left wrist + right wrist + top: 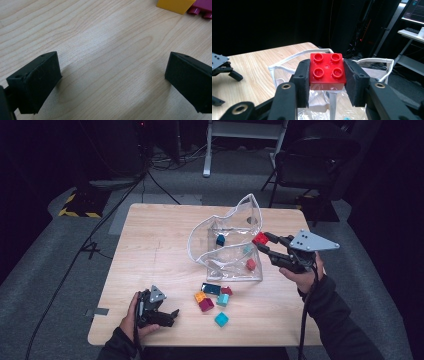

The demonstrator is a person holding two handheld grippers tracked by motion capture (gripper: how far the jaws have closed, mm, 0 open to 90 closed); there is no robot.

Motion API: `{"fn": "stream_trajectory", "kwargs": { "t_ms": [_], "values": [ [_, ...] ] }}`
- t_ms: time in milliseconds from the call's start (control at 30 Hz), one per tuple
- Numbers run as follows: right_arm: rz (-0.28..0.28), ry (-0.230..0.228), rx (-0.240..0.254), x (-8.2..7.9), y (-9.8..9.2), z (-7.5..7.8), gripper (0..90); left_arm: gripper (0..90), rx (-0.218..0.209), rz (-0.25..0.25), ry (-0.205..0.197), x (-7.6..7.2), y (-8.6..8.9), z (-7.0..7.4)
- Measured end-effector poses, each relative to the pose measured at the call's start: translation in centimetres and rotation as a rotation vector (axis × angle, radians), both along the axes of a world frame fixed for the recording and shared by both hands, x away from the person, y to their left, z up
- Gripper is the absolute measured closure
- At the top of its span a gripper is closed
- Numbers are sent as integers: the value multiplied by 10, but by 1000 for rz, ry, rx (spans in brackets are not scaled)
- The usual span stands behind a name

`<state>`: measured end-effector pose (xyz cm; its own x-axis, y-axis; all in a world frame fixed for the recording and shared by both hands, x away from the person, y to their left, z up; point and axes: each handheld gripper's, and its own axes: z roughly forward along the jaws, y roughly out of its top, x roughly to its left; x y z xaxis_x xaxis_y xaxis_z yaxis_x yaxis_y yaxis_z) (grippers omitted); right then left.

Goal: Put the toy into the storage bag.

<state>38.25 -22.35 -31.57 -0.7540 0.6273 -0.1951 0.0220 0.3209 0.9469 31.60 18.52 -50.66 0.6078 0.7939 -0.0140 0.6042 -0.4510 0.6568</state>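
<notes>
A red four-stud brick (pixel 327 71) sits pinched between the pads of my right gripper (pixel 327 75), which is shut on it. In the high view the red brick (pixel 259 238) hangs at the right edge of a clear plastic bag (pixel 227 242) whose white-rimmed mouth (pixel 287 60) stands open. Inside the bag lie a blue brick (pixel 220 239), a teal brick (pixel 247 249) and a red brick (pixel 250 264). My left gripper (pixel 172 315) rests low at the table's front left, open, with bare wood between its pads (pixel 37 80).
Loose bricks lie in front of the bag: dark teal (pixel 211 289), orange (pixel 200 297), magenta (pixel 206 304), light teal (pixel 223 299), small red (pixel 226 290) and turquoise (pixel 221 319). Yellow (pixel 175 5) and magenta (pixel 202 7) bricks lie ahead of the left gripper. A chair (pixel 315 160) stands beyond the wooden table (pixel 150 250).
</notes>
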Motion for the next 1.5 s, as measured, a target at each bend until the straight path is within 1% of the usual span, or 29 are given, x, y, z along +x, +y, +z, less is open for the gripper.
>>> {"fn": "stream_trajectory", "kwargs": {
  "t_ms": [300, 433, 533, 667, 833, 933, 1100, 1167, 1300, 1367, 1500],
  "values": [
    [-12, 5, -6, 12, 10, 3, 591, 5, 0, 0, 0, 0, 0, 0],
    [-15, 10, -3, 19, 15, 8, 591, 5, -1, 1, 1, 0, 0, 0],
    [-29, 10, -14, 25, 21, 10, 591, 5, -1, 0, 0, 0, 0, 0],
    [-46, 21, -21, 34, 26, 9, 591, 5, -1, 1, 1, 0, 0, 0],
    [-55, 40, -18, 45, 31, 9, 591, 5, 0, 0, 0, 0, 0, 0],
    [-63, 46, -31, 50, 35, 10, 590, 5, 0, 0, 0, 0, 0, 0],
    [-77, 49, -50, 55, 40, 10, 590, 5, 0, -1, 2, 0, 0, 0],
    [-77, 59, -51, 57, 41, 9, 591, 5, 0, -1, 2, 0, 0, 0],
    [-84, 62, -59, 62, 44, 8, 589, 5, 0, -1, 1, 0, 0, 0],
    [-101, 64, -58, 63, 45, 7, 548, 5, 0, 0, 0, 0, 0, 0],
    [-115, 60, -53, 63, 44, 7, 523, 5, 0, 0, 0, 0, 0, 0]
  ]
}}
